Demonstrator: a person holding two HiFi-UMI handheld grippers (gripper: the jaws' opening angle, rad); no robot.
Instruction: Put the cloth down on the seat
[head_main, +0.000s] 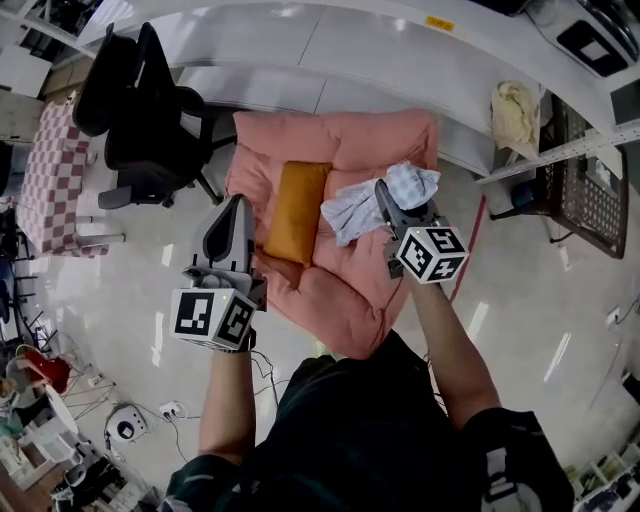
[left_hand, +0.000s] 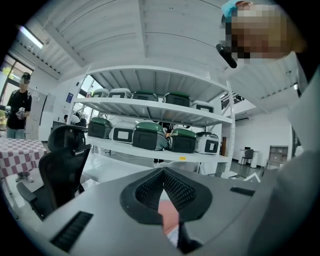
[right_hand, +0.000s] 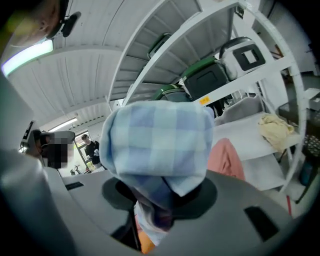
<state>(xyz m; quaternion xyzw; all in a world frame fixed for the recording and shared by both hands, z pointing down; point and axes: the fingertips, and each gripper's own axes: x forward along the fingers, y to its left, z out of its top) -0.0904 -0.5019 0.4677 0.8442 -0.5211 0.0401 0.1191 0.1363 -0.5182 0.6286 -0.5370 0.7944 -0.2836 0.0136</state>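
A pale blue checked cloth (head_main: 372, 200) hangs bunched from my right gripper (head_main: 390, 205), which is shut on it above the pink cushioned seat (head_main: 345, 290). In the right gripper view the cloth (right_hand: 157, 145) bulges over the jaws and fills the middle. An orange cushion (head_main: 296, 211) lies on the seat left of the cloth. My left gripper (head_main: 236, 215) hovers at the seat's left edge, its jaws shut together with nothing between them. In the left gripper view the closed fingertips (left_hand: 164, 187) point at shelves.
A black office chair (head_main: 140, 110) stands at the upper left beside a checked table (head_main: 50, 170). A white curved counter (head_main: 400, 40) runs behind the seat. A yellowish rag (head_main: 515, 115) and a wire basket (head_main: 585, 200) sit at the right. Shelves hold several rice cookers (left_hand: 150, 135).
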